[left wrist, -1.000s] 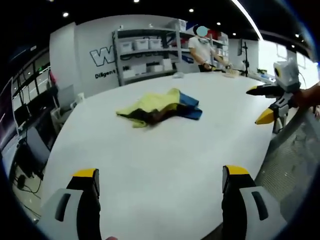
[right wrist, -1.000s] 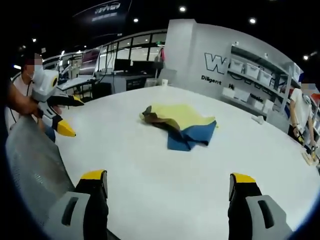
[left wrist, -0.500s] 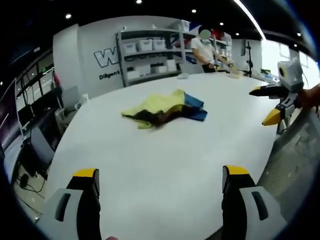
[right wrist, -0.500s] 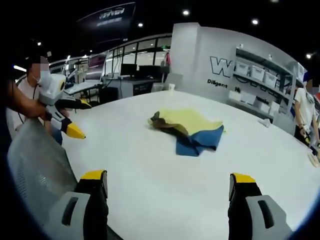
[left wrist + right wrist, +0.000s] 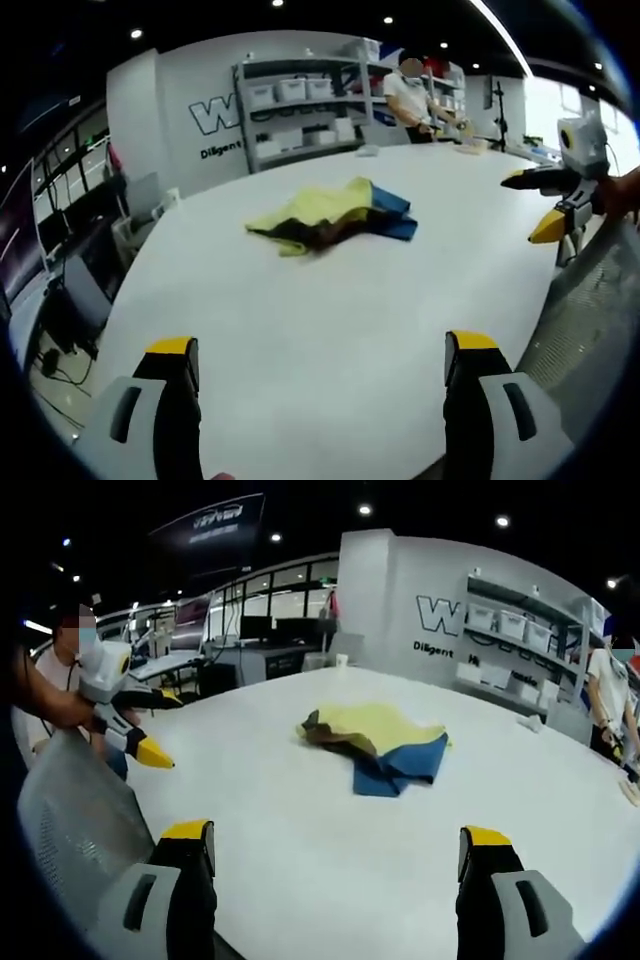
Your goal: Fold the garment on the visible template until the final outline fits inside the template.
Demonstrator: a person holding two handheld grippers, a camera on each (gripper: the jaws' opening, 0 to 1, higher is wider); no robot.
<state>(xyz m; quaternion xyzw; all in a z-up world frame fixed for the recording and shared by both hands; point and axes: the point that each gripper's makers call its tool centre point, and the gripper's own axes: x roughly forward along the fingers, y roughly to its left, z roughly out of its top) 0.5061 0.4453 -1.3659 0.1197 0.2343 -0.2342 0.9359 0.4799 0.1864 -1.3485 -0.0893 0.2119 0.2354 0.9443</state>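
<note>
A crumpled yellow-and-blue garment (image 5: 330, 213) lies mid-frame on the white table (image 5: 320, 330) — well apart from both claws. Left claw (image 5: 318, 362) and right claw (image 5: 337, 846) are spread, empty. Likely soft, light, floppy — best pinched at an edge or corner.

left gripper view: faces across table (image 5: 330, 330) from near edge | right gripper view: same, opposite angle | shared: garment (image 5: 330, 213)
</note>
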